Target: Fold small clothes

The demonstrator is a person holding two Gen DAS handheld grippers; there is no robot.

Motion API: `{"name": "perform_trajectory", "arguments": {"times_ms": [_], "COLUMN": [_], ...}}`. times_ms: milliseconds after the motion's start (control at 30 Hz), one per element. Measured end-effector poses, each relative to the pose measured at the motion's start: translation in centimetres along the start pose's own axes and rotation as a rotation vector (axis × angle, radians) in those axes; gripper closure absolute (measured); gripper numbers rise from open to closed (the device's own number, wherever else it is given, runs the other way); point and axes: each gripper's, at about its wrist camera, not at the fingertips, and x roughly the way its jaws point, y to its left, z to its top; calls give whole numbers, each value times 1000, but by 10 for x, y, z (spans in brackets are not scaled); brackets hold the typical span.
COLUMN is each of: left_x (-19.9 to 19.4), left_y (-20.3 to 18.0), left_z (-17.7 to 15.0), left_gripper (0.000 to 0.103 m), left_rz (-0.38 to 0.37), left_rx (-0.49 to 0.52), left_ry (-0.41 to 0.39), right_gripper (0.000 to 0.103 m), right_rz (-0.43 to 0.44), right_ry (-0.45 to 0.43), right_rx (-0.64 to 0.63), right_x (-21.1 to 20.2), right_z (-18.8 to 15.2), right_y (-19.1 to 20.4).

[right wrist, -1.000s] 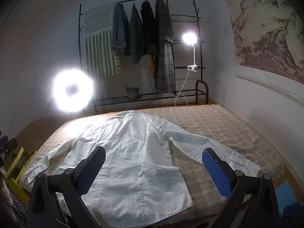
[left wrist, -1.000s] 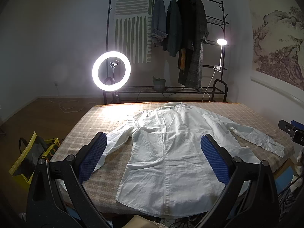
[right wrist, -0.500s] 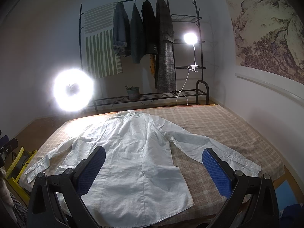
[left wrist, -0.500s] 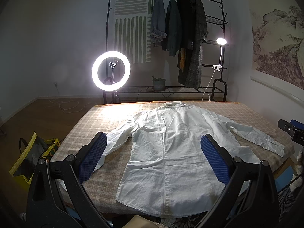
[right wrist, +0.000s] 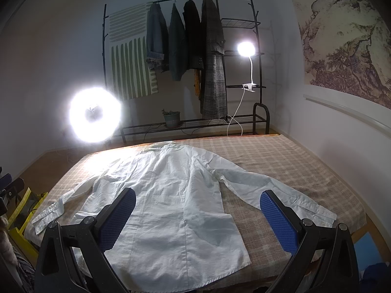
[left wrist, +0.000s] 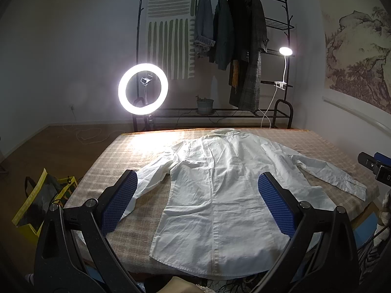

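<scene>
Through my left wrist camera, I am holding my left tongs [left wrist: 196, 201] spread wide above the near edge of the bed [left wrist: 151, 146], and they are gripping nothing. The blue pads [left wrist: 118, 205] are standing well apart, one over the left sleeve's cuff end and the other over the right side of the shirt's body. The white shirt [left wrist: 220, 183] is lying flat, back side up, in the middle of the bed, its collar pointing toward the far edge and its hem reaching the near edge. Both sleeves are stretching out toward the left and right edges. Beyond the far edge a ring light [left wrist: 143, 89] is glowing beside a clothes rack [left wrist: 244, 48] where dark coats are hanging. A yellow bag [left wrist: 36, 202] is sitting on the floor by the left edge.

Through my right wrist camera, I am holding my right tongs [right wrist: 196, 216] just as wide apart and empty, hovering over the near edge. The shirt [right wrist: 171, 195] is lying left of centre here, with its right sleeve running out toward the near right corner, just under my right pad [right wrist: 278, 219]. A clip lamp [right wrist: 246, 48] is shining on the rack.
</scene>
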Motion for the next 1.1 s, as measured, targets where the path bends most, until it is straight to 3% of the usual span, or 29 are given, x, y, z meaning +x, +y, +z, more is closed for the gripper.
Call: {"name": "perform_trajectory", "arguments": {"times_ms": [567, 867, 1100], "left_x": [19, 63, 109], "left_y": [22, 70, 135], "left_z": [-2, 5, 2], "left_gripper": [2, 9, 9], "left_rz": [38, 66, 153], "left_rx": [35, 43, 15], "left_ry": [56, 173, 247], "right_gripper": [0, 0, 0], "right_rz": [-7, -18, -8], "right_ry": [17, 46, 48], "right_rx": [0, -9, -57], "right_x": [9, 23, 35], "right_z": [3, 10, 25], "right_y": [15, 26, 42]}}
